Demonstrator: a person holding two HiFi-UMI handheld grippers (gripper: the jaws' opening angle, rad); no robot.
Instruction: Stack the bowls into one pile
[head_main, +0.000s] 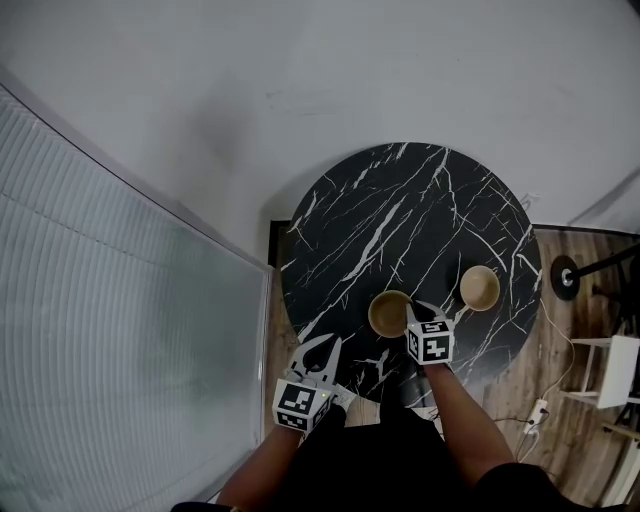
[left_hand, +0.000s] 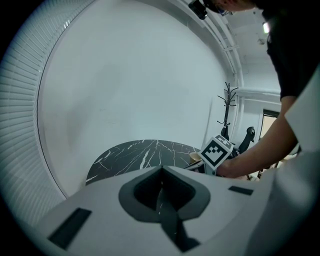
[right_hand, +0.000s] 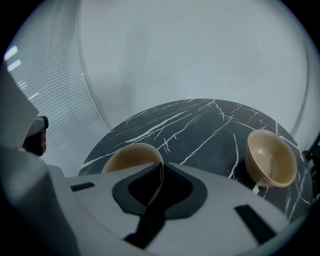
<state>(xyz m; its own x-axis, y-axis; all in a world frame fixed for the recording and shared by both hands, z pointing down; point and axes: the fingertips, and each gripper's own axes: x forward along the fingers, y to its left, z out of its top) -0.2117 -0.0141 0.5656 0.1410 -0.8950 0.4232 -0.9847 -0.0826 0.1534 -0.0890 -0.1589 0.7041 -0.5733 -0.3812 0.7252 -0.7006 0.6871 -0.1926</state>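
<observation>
Two bowls: tan, open side up, well apart from each other on the table (head_main: 400, 220).
Near bowl (head_main: 389, 313): close to the table's front edge, its rim clamped by the right gripper (head_main: 414, 312).
Far bowl (head_main: 480, 288): further right, near the table's right edge, touched by nothing.
Right gripper: jaws closed on the near bowl's thin rim, one jaw inside the wall and one outside.
Left gripper (left_hand: 161, 199): jaws pressed together with nothing between them, held at the table's front-left edge.
Print: black-and-white square code patterns on the right cube (head_main: 431, 342) and the left cube (head_main: 301, 404).
Surface: round top, black marble look with white veins.
Room, back: plain white wall (head_main: 300, 70).
Room, left: ribbed translucent panel (head_main: 110, 300) running along the wall.
Room, right: wood floor (head_main: 570, 440) with a white power strip (head_main: 538, 410) and its cable, plus a round black base (head_main: 565, 277).
Room, beyond the table: black coat stand (left_hand: 226, 107), seen from the left gripper view.
</observation>
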